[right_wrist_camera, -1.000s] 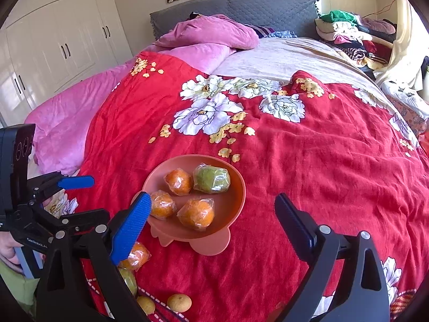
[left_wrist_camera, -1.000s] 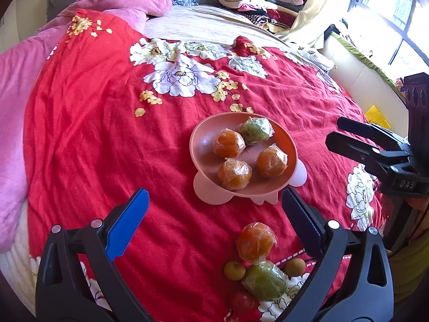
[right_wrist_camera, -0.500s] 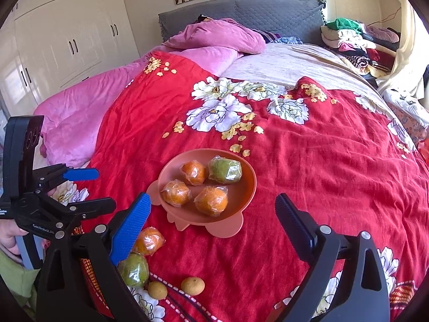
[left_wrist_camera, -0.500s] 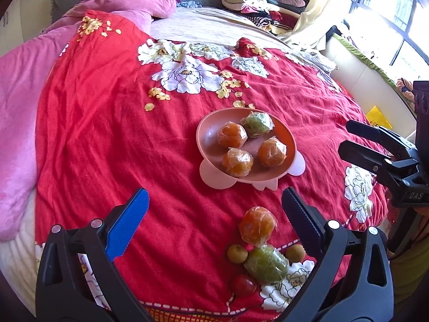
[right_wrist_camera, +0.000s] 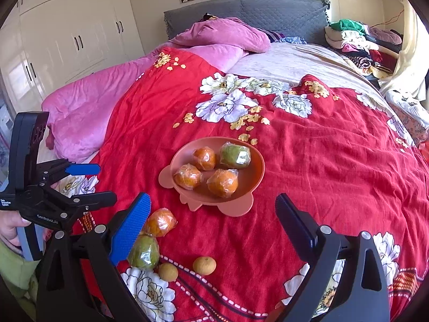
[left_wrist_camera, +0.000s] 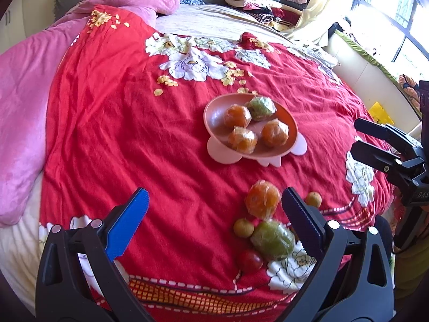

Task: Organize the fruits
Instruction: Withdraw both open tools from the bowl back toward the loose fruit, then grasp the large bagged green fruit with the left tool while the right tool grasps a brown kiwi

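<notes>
Four wrapped fruits sit in your pink bowl (left_wrist_camera: pixel 214 112) mid-bedspread (left_wrist_camera: pixel 120 134); five loose fruits (left_wrist_camera: pixel 262 200) wait near its front edge. Left gripper (left_wrist_camera: pixel 214 222) and right gripper (right_wrist_camera: pixel 213 220) gape wide, empty.

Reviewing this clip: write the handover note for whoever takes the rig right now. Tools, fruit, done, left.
Left tool: open, empty. Right tool: open, empty.
Done: four wrapped fruits sit in the pink bowl, three orange, one green.
Left on the red bedspread, near the bed's edge: wrapped orange, wrapped green fruit, two small yellowish fruits, one small red fruit.
Neither tool touches any fruit.
</notes>
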### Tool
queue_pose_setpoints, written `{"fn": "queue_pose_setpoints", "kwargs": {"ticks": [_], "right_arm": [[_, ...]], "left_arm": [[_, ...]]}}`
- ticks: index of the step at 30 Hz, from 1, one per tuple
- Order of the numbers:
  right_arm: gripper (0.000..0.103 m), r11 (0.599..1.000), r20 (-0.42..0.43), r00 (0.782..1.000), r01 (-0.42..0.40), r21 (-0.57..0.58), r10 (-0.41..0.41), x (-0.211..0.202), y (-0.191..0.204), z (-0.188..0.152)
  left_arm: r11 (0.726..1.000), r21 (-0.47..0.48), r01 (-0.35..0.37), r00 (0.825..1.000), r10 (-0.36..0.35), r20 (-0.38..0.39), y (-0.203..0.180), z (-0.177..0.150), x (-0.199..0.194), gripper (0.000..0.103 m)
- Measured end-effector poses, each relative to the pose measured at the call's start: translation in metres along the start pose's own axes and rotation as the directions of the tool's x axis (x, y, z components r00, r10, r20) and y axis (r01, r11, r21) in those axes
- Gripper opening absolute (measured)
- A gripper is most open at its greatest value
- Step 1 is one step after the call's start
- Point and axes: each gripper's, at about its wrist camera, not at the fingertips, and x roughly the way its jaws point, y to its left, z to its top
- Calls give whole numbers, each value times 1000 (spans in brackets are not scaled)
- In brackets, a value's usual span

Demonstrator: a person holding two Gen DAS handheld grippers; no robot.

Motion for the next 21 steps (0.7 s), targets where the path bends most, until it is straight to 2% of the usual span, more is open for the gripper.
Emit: {"fn": "queue_pose_setpoints", "kwargs": {"ticks": [21], "right_arm": [[94,999,-87,996,0,-52,-4,-7,20,-54]], "left_arm": [[999,46,24,997,-20,-72,-11,-53,-3,93]]}}
